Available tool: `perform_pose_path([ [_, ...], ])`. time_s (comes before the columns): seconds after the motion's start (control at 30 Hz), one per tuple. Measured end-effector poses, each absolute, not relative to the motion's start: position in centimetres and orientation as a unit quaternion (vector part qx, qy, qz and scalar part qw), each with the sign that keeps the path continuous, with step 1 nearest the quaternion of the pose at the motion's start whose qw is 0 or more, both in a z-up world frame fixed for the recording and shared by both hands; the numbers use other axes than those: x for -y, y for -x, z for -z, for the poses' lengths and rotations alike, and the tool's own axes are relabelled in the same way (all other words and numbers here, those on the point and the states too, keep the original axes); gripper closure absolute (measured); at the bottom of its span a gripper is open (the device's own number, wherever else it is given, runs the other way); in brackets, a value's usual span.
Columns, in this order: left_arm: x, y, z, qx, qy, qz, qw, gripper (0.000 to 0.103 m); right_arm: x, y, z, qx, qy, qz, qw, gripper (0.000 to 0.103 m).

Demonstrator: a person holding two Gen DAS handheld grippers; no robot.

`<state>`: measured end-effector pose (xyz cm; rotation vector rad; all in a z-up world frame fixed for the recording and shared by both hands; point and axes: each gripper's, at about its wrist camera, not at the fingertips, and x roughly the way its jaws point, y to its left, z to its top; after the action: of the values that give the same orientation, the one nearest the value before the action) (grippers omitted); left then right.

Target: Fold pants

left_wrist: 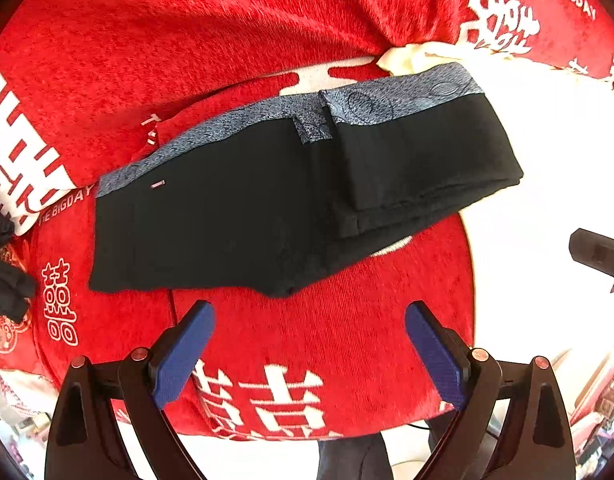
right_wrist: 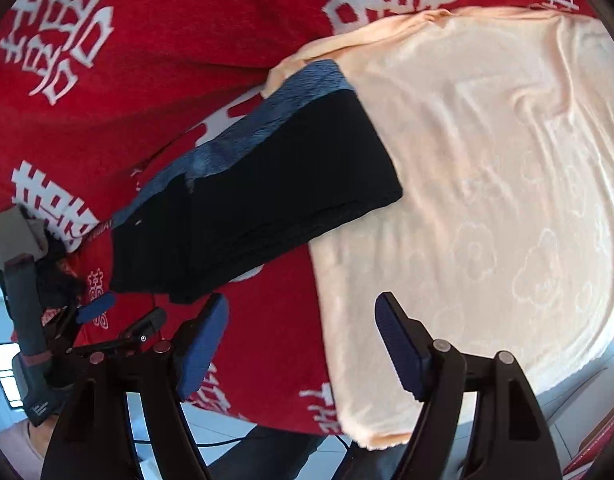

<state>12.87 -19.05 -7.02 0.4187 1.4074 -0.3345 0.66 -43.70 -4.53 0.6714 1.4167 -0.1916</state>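
Since the pants already lie as a compact folded stack, the step in hand looks like letting go and backing off, and doing that well means lifting both tools straight away from the cloth so that no pad drags a layer loose. Starting at the left, the left tool hangs just short of the near hem, released, its blue pads spread wide with only the red blanket between them and nothing touching the fabric. Across the middle, the pants rest on that red blanket with its white printed characters, lying at a slant: black cloth folded into several flat layers, a blue-grey patterned waistband running along the far edge, a belt loop crossing it, and a tiny pale tag near the left corner. The stacked edges at the right end look even, though a lower layer peeps out at the near side. Further right, that end overlaps a cream towel with a faint cloud pattern. The right tool stands over the seam between blanket and towel, also released, its pads parted and empty.
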Motion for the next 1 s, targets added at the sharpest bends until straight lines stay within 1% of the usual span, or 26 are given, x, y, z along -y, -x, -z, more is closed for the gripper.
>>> perform_pose_path([
  [0.1, 18.3, -12.4, 5.6, -0.632, -0.174, 0.164, 0.737, 0.006, 42.7, -0.6, 3.2, -0.640, -0.288, 0.081, 0.707, 0.023],
  [0.17, 18.0, -12.2, 4.9, -0.631, -0.164, 0.171, 0.739, 0.000, 41.9, -0.7, 2.3, -0.642, -0.278, 0.080, 0.710, 0.023],
  [0.27, 17.4, -12.0, 4.1, -0.628, -0.153, 0.176, 0.742, 0.000, 40.8, -0.6, 0.8, -0.640, -0.262, 0.080, 0.718, 0.020],
  [0.33, 17.1, -11.8, 3.7, -0.628, -0.152, 0.172, 0.743, 0.000, 40.2, -0.6, 0.1, -0.639, -0.254, 0.083, 0.722, 0.010],
  [0.37, 17.0, -11.7, 3.6, -0.629, -0.154, 0.169, 0.743, 0.000, 40.0, -0.5, -0.2, -0.638, -0.250, 0.083, 0.723, 0.007],
  [0.4, 16.8, -11.6, 3.6, -0.631, -0.161, 0.162, 0.741, 0.000, 39.7, -0.6, -0.4, -0.639, -0.247, 0.083, 0.724, 0.000],
  [0.6, 15.8, -10.4, 2.9, -0.627, -0.169, 0.162, 0.743, 0.000, 38.2, 0.1, -1.8, -0.654, -0.221, 0.090, 0.718, 0.000],
  [1.0, 12.0, -9.6, 2.0, -0.621, -0.127, 0.168, 0.755, 0.000, 35.8, 1.6, -3.5, -0.668, -0.211, 0.123, 0.703, 0.000],
])
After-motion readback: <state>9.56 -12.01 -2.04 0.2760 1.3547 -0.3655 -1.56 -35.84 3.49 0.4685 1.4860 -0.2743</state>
